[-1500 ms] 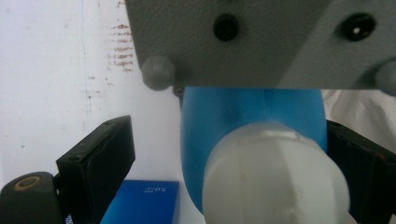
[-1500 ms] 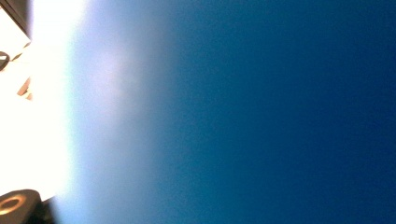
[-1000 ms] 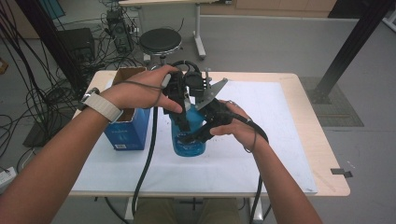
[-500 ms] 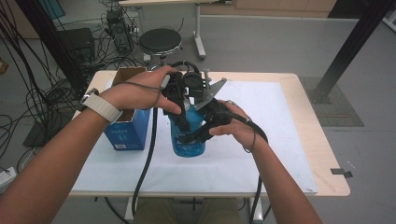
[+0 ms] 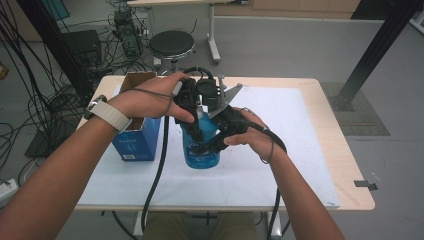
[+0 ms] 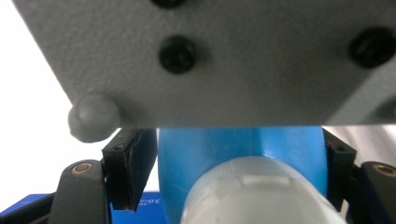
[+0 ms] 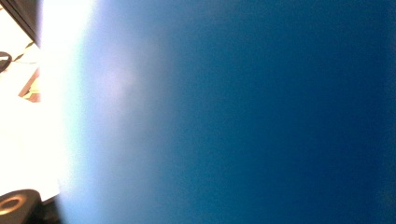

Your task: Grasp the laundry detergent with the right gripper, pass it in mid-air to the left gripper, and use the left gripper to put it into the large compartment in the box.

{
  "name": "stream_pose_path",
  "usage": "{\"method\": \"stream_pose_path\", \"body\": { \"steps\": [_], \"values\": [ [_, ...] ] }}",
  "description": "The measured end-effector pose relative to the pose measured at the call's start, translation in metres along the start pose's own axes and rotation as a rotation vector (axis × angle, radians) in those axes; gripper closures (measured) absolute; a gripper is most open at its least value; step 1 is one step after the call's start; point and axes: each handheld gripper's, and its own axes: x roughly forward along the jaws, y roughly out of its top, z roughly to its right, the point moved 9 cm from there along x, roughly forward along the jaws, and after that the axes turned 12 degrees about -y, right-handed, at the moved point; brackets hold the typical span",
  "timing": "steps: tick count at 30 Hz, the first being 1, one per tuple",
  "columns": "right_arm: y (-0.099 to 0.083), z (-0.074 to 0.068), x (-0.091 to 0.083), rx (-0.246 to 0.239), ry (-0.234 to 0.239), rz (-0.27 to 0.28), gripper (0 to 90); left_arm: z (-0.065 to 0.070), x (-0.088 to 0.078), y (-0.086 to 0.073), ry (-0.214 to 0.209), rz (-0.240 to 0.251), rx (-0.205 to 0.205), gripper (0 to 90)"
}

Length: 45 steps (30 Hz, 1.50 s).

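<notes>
The blue bottle (image 5: 201,150) stands upright on the white sheet (image 5: 300,150) near the middle of the counter (image 5: 345,170), just beside an open blue carton (image 5: 134,142) on its left. Its pale, ridged cap (image 6: 254,196) shows large and close in the left gripper view, with the blue shoulder of the bottle behind it.

The right hand-held gripper (image 5: 207,147) is clamped on the bottle's body from the side — its own camera looks straight into blurred blue wall. The left hand-held gripper (image 6: 224,172) comes down over the top, and its jaws have just been closing, with the neck and cap region between them. The black pads stand right at the blue sides, but whether they already press I cannot tell.

The likely trouble from here is a poor purchase at the top. If the left jaws land on the sloped shoulder rather than the ridged cap, a twist would probably slip or skid upward. If they bite hard and off-centre, the bottle may lean toward the carton or rotate inside the right grip — smooth plastic gives the side clamp little to hold against torque. The two tools also sit very close together: the grey plate (image 6: 210,60) on the right one hangs directly over the left jaws, so a turn of either wrist could knock them together.
</notes>
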Motion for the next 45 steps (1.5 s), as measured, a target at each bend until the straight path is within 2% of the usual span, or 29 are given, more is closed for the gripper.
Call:
{"method": "stream_pose_path", "body": {
  "steps": [7, 14, 20, 21, 23, 35, 37, 45],
  "values": [
    [0.0001, -0.0004, 0.0010, 0.003, 0.000, -0.002, 43.0, 0.0024, 0.0019, -0.0011, -0.022, 0.003, 0.003, 37.0],
    [0.0000, -0.0016, 0.0014, 0.015, 0.003, -0.008, 43.0, 0.0023, 0.0029, -0.0018, -0.025, 0.006, 0.001, 37.4],
    [0.0000, -0.0017, 0.0010, 0.002, 0.012, -0.003, 43.0, 0.0024, 0.0031, -0.0023, -0.021, -0.001, 0.004, 37.6],
    [-0.0001, -0.0021, 0.0014, 0.015, 0.004, -0.011, 43.0, 0.0024, 0.0032, -0.0022, -0.020, 0.001, 0.004, 37.6],
    [-0.0002, -0.0014, 0.0010, 0.000, 0.011, -0.004, 43.0, 0.0023, 0.0035, -0.0024, -0.021, 0.003, 0.002, 37.6],
    [-0.0001, -0.0029, 0.0015, 0.009, 0.005, -0.013, 43.0, 0.0031, 0.0039, -0.0033, -0.021, 0.003, -0.002, 37.5],
    [0.0001, -0.0023, 0.0014, -0.005, 0.010, -0.005, 43.0, 0.0035, 0.0037, -0.0033, -0.022, 0.005, -0.002, 37.5],
    [0.0003, -0.0022, 0.0006, -0.007, 0.010, -0.005, 43.0, 0.0035, 0.0035, -0.0030, -0.020, 0.012, -0.002, 37.5]
  ]
}}
